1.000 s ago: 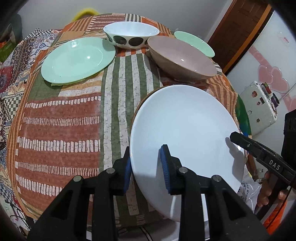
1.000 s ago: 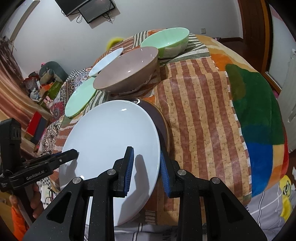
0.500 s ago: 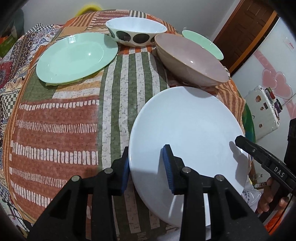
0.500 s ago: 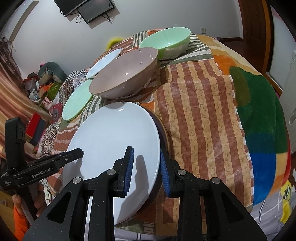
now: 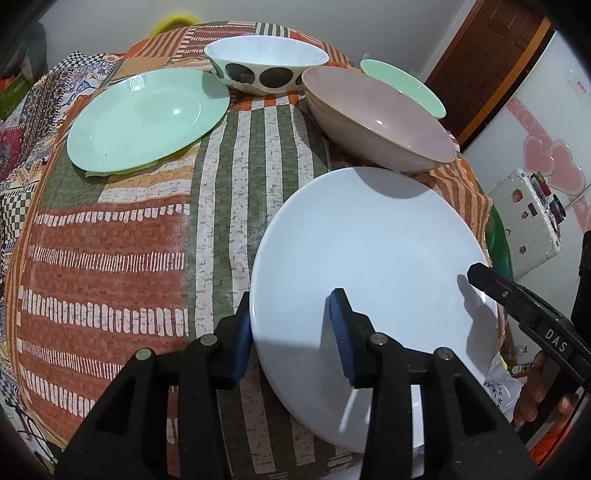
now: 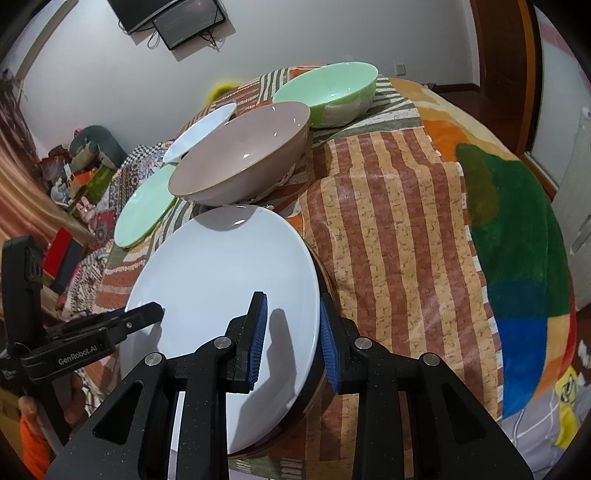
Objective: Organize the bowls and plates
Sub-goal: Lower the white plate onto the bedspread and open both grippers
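A large white plate (image 5: 369, 251) (image 6: 221, 280) lies on a dark brown plate (image 6: 291, 421) at the near edge of the cloth-covered table (image 5: 110, 258). My left gripper (image 5: 291, 317) straddles the white plate's left rim; its jaws are opening and the pads stand off the rim. My right gripper (image 6: 291, 325) is shut on the white plate's right rim. Each gripper also shows in the other view: the left gripper (image 6: 147, 314), the right gripper (image 5: 476, 273). Farther back stand a green plate (image 5: 147, 118), a spotted white bowl (image 5: 266, 62), a pinkish-brown bowl (image 5: 376, 122) and a green bowl (image 5: 402, 85).
The pinkish-brown bowl (image 6: 240, 162) sits right behind the white plate. A white sticker-covered case (image 5: 528, 221) stands beyond the table's right side. A screen (image 6: 177, 18) hangs on the far wall. A hand (image 5: 532, 391) holds the right gripper's handle.
The white plate has sunk from a tilted, raised pose down flat onto the brown plate. My left jaws have widened off the rim. The right grip looks the same.
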The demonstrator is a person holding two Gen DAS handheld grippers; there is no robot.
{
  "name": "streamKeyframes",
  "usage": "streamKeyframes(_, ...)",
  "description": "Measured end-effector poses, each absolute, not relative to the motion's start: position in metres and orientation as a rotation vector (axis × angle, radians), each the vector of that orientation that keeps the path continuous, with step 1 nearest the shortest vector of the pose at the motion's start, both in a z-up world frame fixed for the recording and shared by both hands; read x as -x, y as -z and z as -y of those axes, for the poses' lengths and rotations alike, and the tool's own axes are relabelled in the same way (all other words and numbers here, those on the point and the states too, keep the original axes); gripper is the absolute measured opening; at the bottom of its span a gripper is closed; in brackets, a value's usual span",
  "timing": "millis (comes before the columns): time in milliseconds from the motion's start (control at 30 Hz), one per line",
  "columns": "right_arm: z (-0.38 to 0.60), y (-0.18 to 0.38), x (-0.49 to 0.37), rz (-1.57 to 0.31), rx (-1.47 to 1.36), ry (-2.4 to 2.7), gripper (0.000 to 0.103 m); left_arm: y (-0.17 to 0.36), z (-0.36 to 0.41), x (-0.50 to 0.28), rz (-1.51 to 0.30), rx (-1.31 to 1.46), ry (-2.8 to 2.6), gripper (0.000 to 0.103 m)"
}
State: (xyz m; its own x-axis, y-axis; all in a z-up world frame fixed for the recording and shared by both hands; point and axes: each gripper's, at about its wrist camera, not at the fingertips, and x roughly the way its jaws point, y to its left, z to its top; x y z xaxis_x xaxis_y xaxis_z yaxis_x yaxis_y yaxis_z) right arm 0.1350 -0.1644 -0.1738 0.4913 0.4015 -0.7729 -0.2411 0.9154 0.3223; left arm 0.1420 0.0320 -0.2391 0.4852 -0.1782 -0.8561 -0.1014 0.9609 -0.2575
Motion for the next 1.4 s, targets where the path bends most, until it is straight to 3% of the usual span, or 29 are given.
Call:
streamKeyframes(333,0.173,0.165,-0.133,-0.95,-0.123,-0.338,0.026,0.235,-0.019,-0.14,-1.052,0.184,0.027,0.04)
streamKeyframes(433,0.185,0.159,-0.133,-0.929,-0.128,-0.324,0.034,0.231,-0.022,-0.14,-1.041,0.197,0.034,0.04)
streamKeyframes(833,0.168,0.145,-0.126,-0.918,-0.137,-0.403,0.036,0.162,-0.055,-0.103,-0.838,0.169,-0.023,0.042)
streamKeyframes(900,0.159,0.14,-0.127,-0.907,-0.128,-0.429,0.041,0.151,-0.063,-0.097,-0.805,0.164,-0.037,0.043)
streamKeyframes(967,0.148,0.134,-0.127,-0.886,-0.107,-0.451,0.043,0.142,-0.074,-0.092,-0.771,0.164,-0.053,0.047)
streamKeyframes(1033,0.137,0.131,-0.129,-0.874,-0.087,-0.472,0.043,0.136,-0.083,-0.087,-0.741,0.162,-0.081,0.057)
streamKeyframes(1400,0.062,0.127,-0.137,-0.856,-0.056,-0.638,0.043,0.14,-0.17,-0.105,-0.715,0.181,-0.246,0.077)
